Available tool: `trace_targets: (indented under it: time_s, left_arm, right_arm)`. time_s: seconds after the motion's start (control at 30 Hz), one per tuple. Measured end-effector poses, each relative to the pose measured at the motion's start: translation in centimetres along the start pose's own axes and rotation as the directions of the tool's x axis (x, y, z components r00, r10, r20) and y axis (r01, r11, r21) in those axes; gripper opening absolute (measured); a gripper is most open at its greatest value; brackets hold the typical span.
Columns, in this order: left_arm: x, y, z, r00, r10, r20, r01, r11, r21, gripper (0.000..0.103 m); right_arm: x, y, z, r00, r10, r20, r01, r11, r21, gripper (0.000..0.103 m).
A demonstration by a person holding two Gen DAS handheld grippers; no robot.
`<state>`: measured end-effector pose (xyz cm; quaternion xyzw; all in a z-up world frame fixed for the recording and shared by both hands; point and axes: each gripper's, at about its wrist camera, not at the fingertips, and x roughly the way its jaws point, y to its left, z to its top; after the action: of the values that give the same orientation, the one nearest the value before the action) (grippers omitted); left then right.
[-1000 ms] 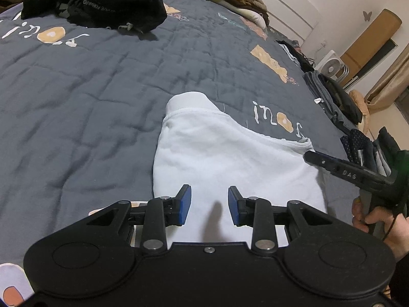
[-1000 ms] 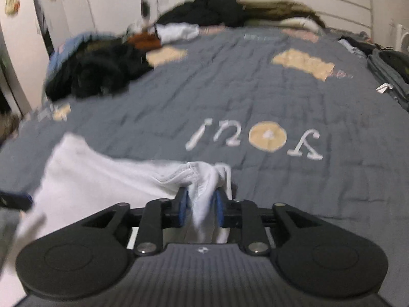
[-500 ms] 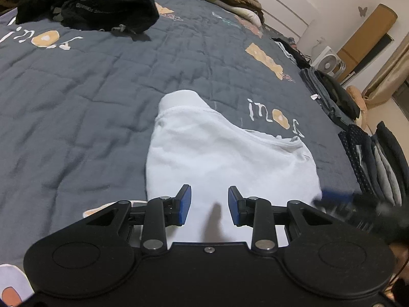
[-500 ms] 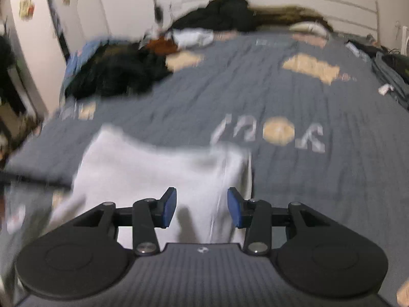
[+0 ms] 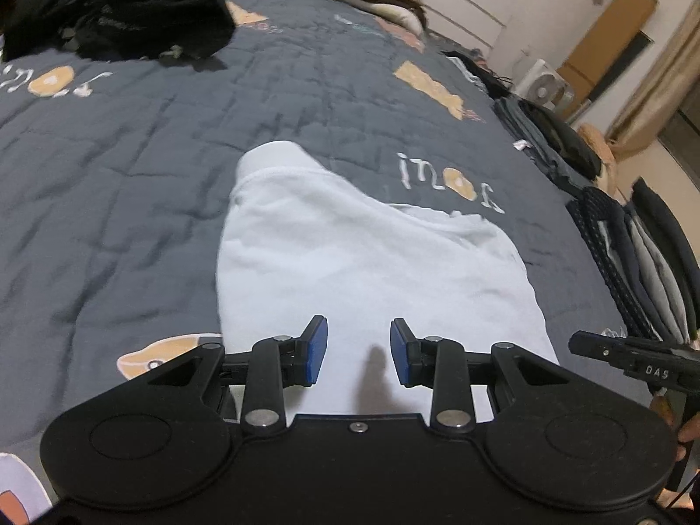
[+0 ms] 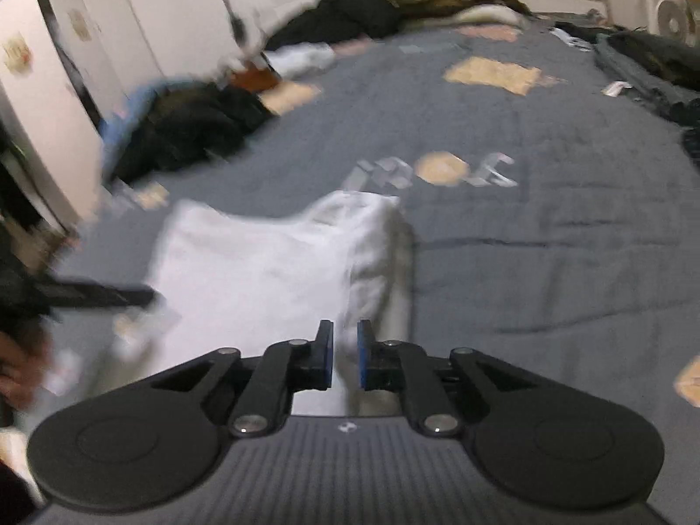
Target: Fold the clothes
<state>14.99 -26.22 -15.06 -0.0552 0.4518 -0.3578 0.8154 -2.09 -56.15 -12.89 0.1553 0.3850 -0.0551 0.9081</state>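
Note:
A white garment (image 5: 372,253) lies folded on the grey quilt (image 5: 131,175), its ribbed cuff end (image 5: 271,157) pointing away from me. My left gripper (image 5: 358,350) hovers open over the garment's near edge, with nothing between its blue pads. In the right wrist view, which is blurred, my right gripper (image 6: 344,356) has its jaws nearly together with a fold of the white garment (image 6: 262,262) between them, at the near right edge. The right gripper's black body (image 5: 634,361) shows at the right of the left wrist view.
Dark clothes (image 5: 131,13) are heaped at the far left of the bed. A row of folded dark garments (image 5: 647,253) lies along the right edge. More clothes (image 6: 358,13) are piled at the headboard. A fan (image 5: 542,87) stands beyond the bed. A hand (image 6: 17,367) shows at the left.
The right gripper let go of the garment's far corner, drew back open toward the near edge, and has now shut there on the cloth. The left gripper stayed open and hardly moved.

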Motion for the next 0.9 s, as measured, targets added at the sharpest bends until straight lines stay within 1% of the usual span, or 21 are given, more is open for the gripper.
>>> trace_targets:
  time_s: [0.03, 0.07, 0.1, 0.17, 0.27, 0.33, 0.4, 0.43, 0.47, 0.5, 0.53, 0.57, 0.63, 0.7, 0.77, 0.8, 0.83, 0.9]
  left_arm:
    - [-0.1, -0.2, -0.1, 1.0, 0.001, 0.006, -0.001, 1.0, 0.01, 0.032]
    - [-0.2, -0.4, -0.2, 1.0, 0.003, 0.012, -0.003, 1.0, 0.021, 0.032]
    - [-0.2, -0.6, -0.2, 1.0, -0.002, 0.019, 0.001, 1.0, 0.022, 0.032]
    - [-0.3, -0.8, -0.3, 0.999, -0.016, 0.032, 0.015, 1.0, 0.018, 0.033]
    - [-0.5, -1.5, -0.6, 0.999, -0.032, 0.038, 0.03, 0.999, 0.04, 0.034]
    - [-1.0, -2.0, -1.2, 0.998, -0.045, 0.038, 0.043, 0.998, 0.055, 0.036]
    - [-2.0, -2.7, -2.3, 0.998, -0.048, 0.037, 0.044, 0.994, 0.101, 0.038]
    - [-2.7, -3.3, -3.0, 0.999, -0.027, 0.039, 0.02, 0.988, 0.153, 0.04]
    - [-3.4, -4.1, -3.7, 0.999, 0.0, 0.043, -0.009, 0.978, 0.211, 0.046]
    - [-4.0, -5.0, -4.5, 0.998, 0.036, 0.054, -0.049, 0.959, 0.278, 0.054]
    - [-4.6, -6.0, -5.2, 0.995, 0.074, 0.068, -0.093, 0.933, 0.349, 0.058]
    - [-5.2, -7.0, -6.2, 0.991, 0.105, 0.086, -0.132, 0.899, 0.417, 0.06]
    - [-6.3, -8.5, -8.4, 0.983, 0.149, 0.108, -0.184, 0.831, 0.525, 0.06]
    - [-7.2, -9.7, -10.8, 0.975, 0.182, 0.13, -0.223, 0.765, 0.605, 0.06]
    - [-7.4, -10.5, -13.0, 0.964, 0.222, 0.145, -0.26, 0.688, 0.678, 0.06]
    - [-7.1, -10.8, -14.1, 0.957, 0.246, 0.155, -0.281, 0.644, 0.711, 0.06]
    - [-6.8, -11.1, -15.1, 0.948, 0.271, 0.167, -0.302, 0.598, 0.743, 0.06]
    - [-6.0, -11.5, -16.7, 0.931, 0.313, 0.188, -0.332, 0.517, 0.789, 0.06]
  right_arm:
    - [-0.3, -0.3, -0.3, 1.0, -0.008, 0.003, 0.008, 1.0, 0.017, 0.01]
    - [-1.3, -0.4, -0.7, 0.999, 0.0, 0.033, -0.001, 0.999, 0.035, 0.01]
    - [-2.4, -0.1, -1.2, 0.998, 0.009, 0.063, -0.011, 1.0, 0.028, 0.01]
    - [-3.2, 1.3, -2.6, 0.997, 0.021, 0.076, -0.018, 0.999, -0.033, 0.01]
    - [-4.2, 3.6, -4.7, 0.996, 0.038, 0.084, -0.027, 0.991, -0.131, 0.01]
    - [-3.8, 3.4, -5.3, 0.997, 0.033, 0.076, -0.024, 0.993, -0.115, 0.01]
    - [-3.3, 2.8, -5.8, 0.997, 0.027, 0.067, -0.021, 0.996, -0.087, 0.01]
    - [-3.0, 2.5, -6.1, 0.998, 0.024, 0.062, -0.019, 0.997, -0.073, 0.01]
    - [-2.8, 2.3, -6.4, 0.998, 0.021, 0.057, -0.017, 0.998, -0.06, 0.007]
    - [-2.5, 2.0, -6.6, 0.998, 0.018, 0.052, -0.015, 0.999, -0.046, 0.006]
    - [-2.2, 1.7, -6.9, 0.999, 0.015, 0.047, -0.013, 0.999, -0.032, 0.006]
    - [-2.4, 1.4, -7.0, 0.998, 0.023, 0.051, -0.023, 1.0, -0.006, 0.007]
    - [-2.9, 1.0, -7.1, 0.996, 0.05, 0.067, -0.052, 0.998, 0.041, 0.008]
    - [-3.4, 1.2, -7.4, 0.994, 0.066, 0.083, -0.07, 0.997, 0.043, 0.011]
    - [-4.0, 1.4, -7.5, 0.992, 0.078, 0.097, -0.083, 0.995, 0.052, 0.015]
    - [-4.0, 1.4, -7.6, 0.992, 0.078, 0.099, -0.084, 0.995, 0.061, 0.02]
    - [-4.1, 1.4, -7.6, 0.992, 0.074, 0.1, -0.081, 0.994, 0.071, 0.022]
    - [-4.2, 1.3, -7.7, 0.993, 0.067, 0.098, -0.075, 0.994, 0.082, 0.027]
